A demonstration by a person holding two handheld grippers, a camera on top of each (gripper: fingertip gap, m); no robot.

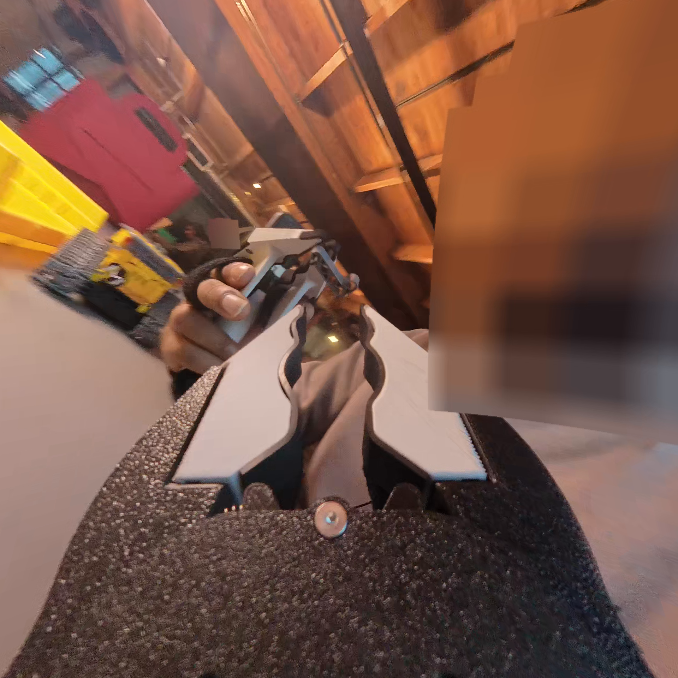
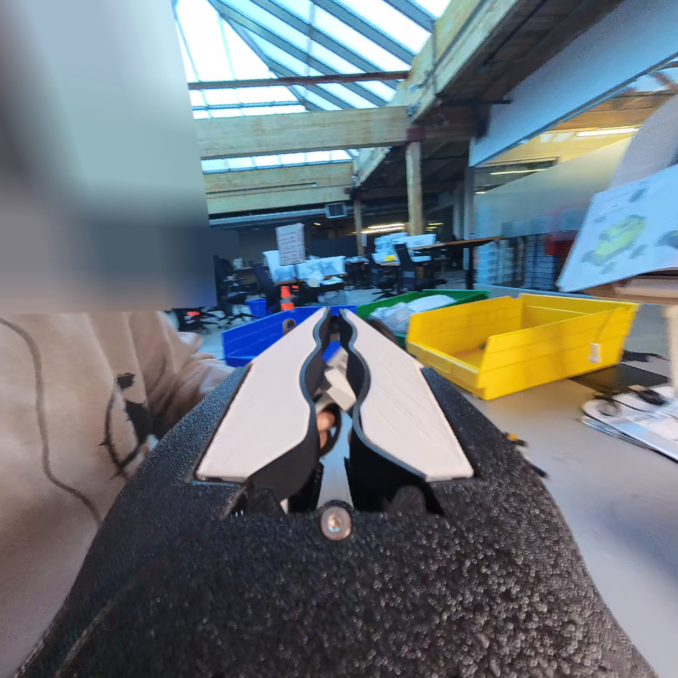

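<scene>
My left gripper (image 1: 334,310) is open and empty, raised and pointing up toward a wooden ceiling (image 1: 367,110). Just past its left fingertip a hand (image 1: 205,323) holds the other gripper's grey body (image 1: 282,253). A beige garment (image 1: 330,396) shows between the fingers. My right gripper (image 2: 334,311) has its fingers nearly together with nothing between them. Through the narrow gap I see part of the other gripper's grey body (image 2: 337,385) and a fingertip (image 2: 324,422) behind. A person's beige sleeve (image 2: 73,422) is close on the left.
A yellow bin (image 2: 513,345), a green bin (image 2: 422,299) with plastic bags and a blue bin (image 2: 264,337) stand on a grey table (image 2: 587,513). Papers (image 2: 642,422) lie at the right. Yellow bins (image 1: 36,194) and a red panel (image 1: 110,154) show at the left. The grippers' ends are close to 4 centimetres from one another.
</scene>
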